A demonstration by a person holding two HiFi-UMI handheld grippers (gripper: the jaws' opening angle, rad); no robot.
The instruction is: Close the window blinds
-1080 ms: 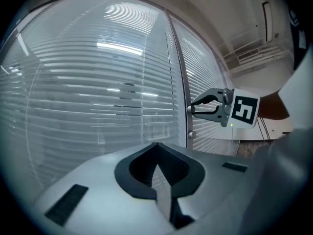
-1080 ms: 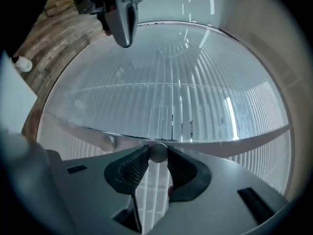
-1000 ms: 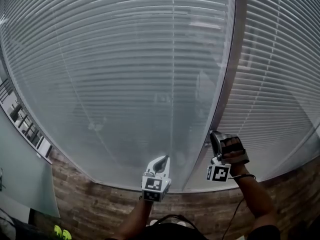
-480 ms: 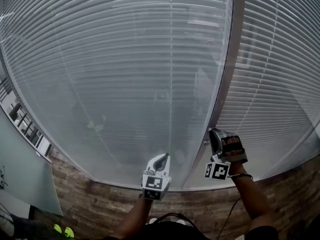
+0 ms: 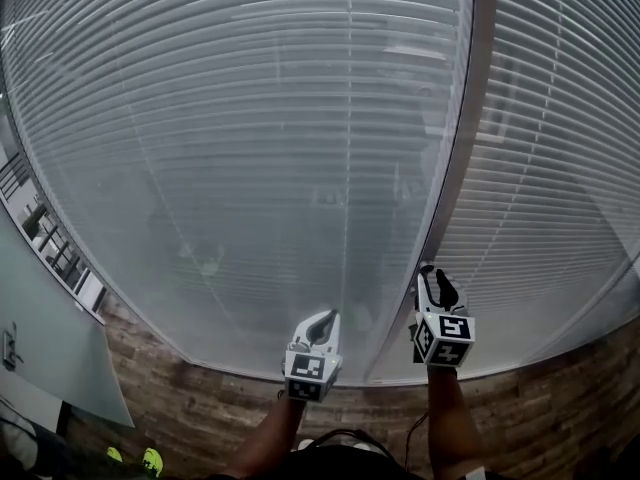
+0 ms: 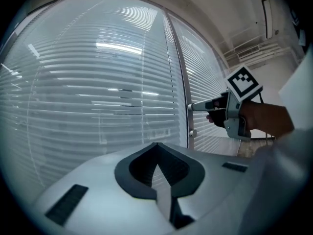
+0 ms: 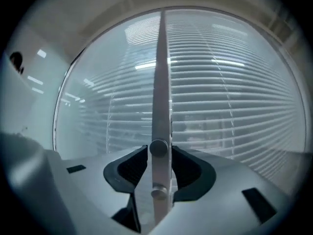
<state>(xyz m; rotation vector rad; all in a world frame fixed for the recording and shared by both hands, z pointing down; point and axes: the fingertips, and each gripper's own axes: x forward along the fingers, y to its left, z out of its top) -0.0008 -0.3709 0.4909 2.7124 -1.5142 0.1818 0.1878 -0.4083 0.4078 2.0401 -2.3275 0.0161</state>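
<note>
Closed-looking horizontal blinds [image 5: 250, 148] cover the wide left pane, and a second set [image 5: 560, 168] covers the right pane. A grey frame post [image 5: 462, 148] runs between them. On the post sit a round knob [image 7: 159, 148] and a smaller one [image 7: 157, 192] below it. My right gripper [image 5: 430, 273] points at the post's lower end; its jaws are opening, standing either side of the upper knob without pressing it. In the left gripper view, the right gripper [image 6: 191, 106] is just above the knob [image 6: 194, 132]. My left gripper [image 5: 322, 318] is shut and empty, pointing at the left blinds.
Below the window runs a wood-look wall band [image 5: 200, 408]. A pale glass partition [image 5: 50, 368] stands at the lower left. A ceiling light [image 6: 266, 16] shows in the left gripper view.
My right gripper has rolled about its own axis, so its marker cube now faces up and the hand is hidden behind it. The left gripper has stayed put.
</note>
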